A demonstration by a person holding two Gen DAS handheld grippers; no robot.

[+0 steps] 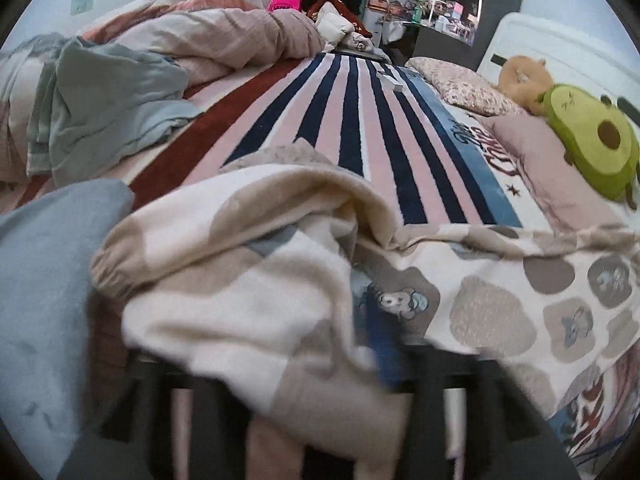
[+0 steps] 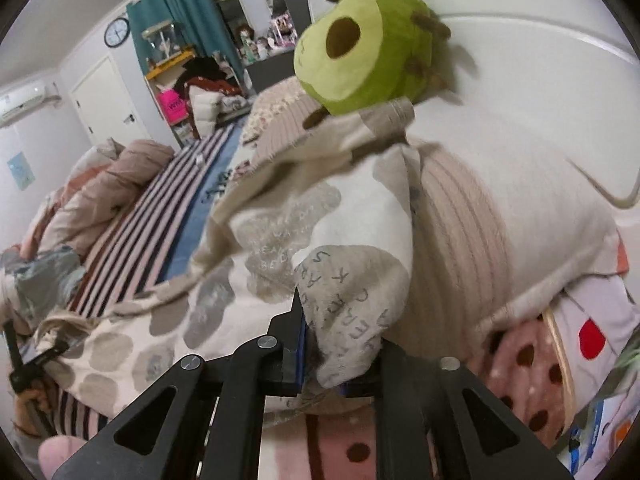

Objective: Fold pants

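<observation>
One striped blanket (image 1: 360, 128) covers the bed; shelves (image 1: 448, 4) stand beyond.

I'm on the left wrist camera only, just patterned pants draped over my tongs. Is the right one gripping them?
Observer: Yes, the right tongs pinch a bunched fold of the pants.
Operator: What lies under those tongs?
Observer: Pink fabric with brown dots.
Operator: Any clock in the room?
Observer: A round wall clock, left of the teal curtain.
</observation>
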